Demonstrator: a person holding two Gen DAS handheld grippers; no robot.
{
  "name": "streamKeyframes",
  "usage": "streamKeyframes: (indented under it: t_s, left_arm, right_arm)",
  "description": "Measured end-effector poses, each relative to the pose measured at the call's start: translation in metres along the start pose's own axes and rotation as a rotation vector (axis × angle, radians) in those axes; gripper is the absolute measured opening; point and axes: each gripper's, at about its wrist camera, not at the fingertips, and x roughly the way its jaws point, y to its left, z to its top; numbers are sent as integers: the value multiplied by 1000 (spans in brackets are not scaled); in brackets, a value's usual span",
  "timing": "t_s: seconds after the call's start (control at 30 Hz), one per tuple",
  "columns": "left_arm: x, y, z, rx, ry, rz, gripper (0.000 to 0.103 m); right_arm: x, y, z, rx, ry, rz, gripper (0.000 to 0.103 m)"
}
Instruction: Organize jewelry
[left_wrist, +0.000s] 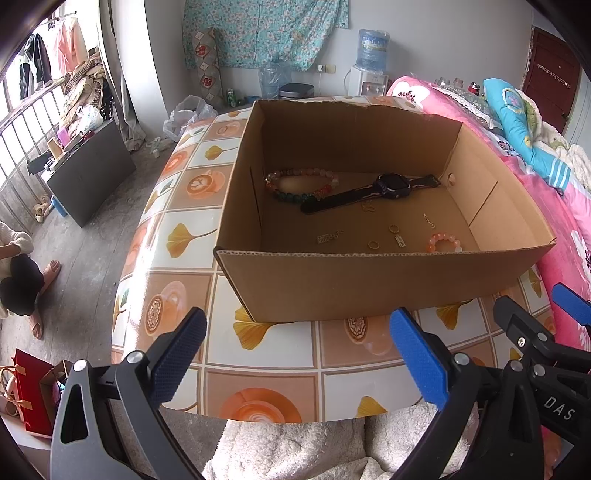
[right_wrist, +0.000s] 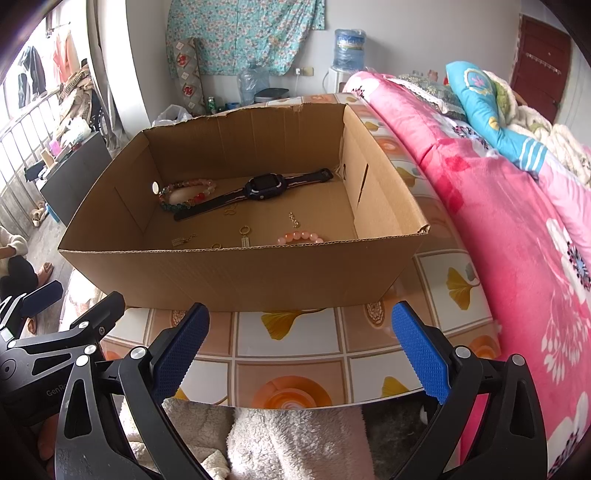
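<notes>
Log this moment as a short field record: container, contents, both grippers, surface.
container: open cardboard box on the table
contents: black watch, multicolour bead bracelet, small pink bead bracelet, several small gold pieces on the box floor
left gripper: open, empty, in front of the box
right gripper: open, empty, in front of the box
surface: table with patterned cloth

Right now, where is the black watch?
The black wristwatch lies flat at the back of the open cardboard box, its strap end by the multicoloured bead bracelet.
</notes>
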Motion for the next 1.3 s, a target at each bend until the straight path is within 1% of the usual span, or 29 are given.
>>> streamKeyframes:
  t_s: [1.3]
  left_arm:
    - [2, 1, -2, -1, 7, 3, 97]
  right_arm:
    - [4, 2, 3, 3, 0, -2, 95]
